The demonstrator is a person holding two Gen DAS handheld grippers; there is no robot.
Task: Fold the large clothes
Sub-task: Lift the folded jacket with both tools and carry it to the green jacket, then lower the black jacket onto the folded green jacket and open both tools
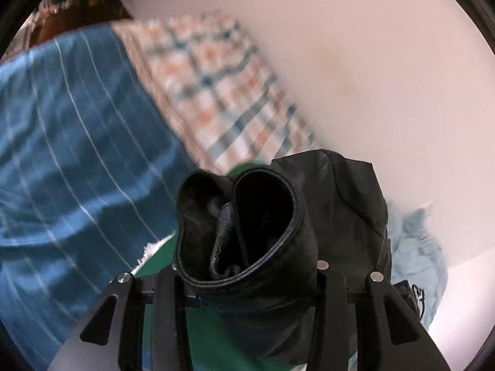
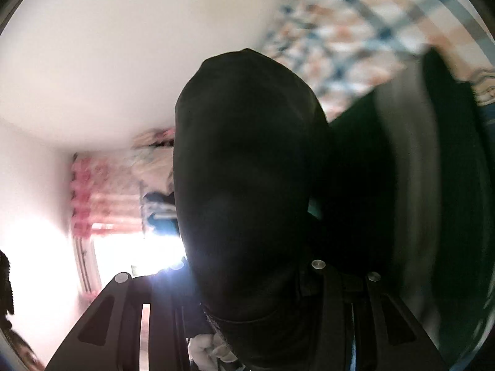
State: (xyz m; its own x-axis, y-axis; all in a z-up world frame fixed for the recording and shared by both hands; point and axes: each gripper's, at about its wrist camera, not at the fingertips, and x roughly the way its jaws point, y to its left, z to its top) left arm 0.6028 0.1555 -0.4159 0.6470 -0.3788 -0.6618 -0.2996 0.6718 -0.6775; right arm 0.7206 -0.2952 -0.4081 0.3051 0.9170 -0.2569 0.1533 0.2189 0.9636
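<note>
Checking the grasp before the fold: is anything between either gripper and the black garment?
Nothing visible. The left gripper is shut on the black garment's bunched, leather-like edge, and the right gripper is shut on another fold of it, filling that view.

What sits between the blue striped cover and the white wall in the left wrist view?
A plaid sheet fills that stretch, running diagonally between the blue striped cover and the white wall, blurred, in the left wrist view.

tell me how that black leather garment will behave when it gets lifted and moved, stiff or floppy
Probably floppy but thick: the black leather garment curls into rounded loops between the left gripper fingers instead of creasing flat. Likely fairly heavy, as it drapes in a bulky mass over the right gripper. Its smooth sheen suggests it could slip.
</note>
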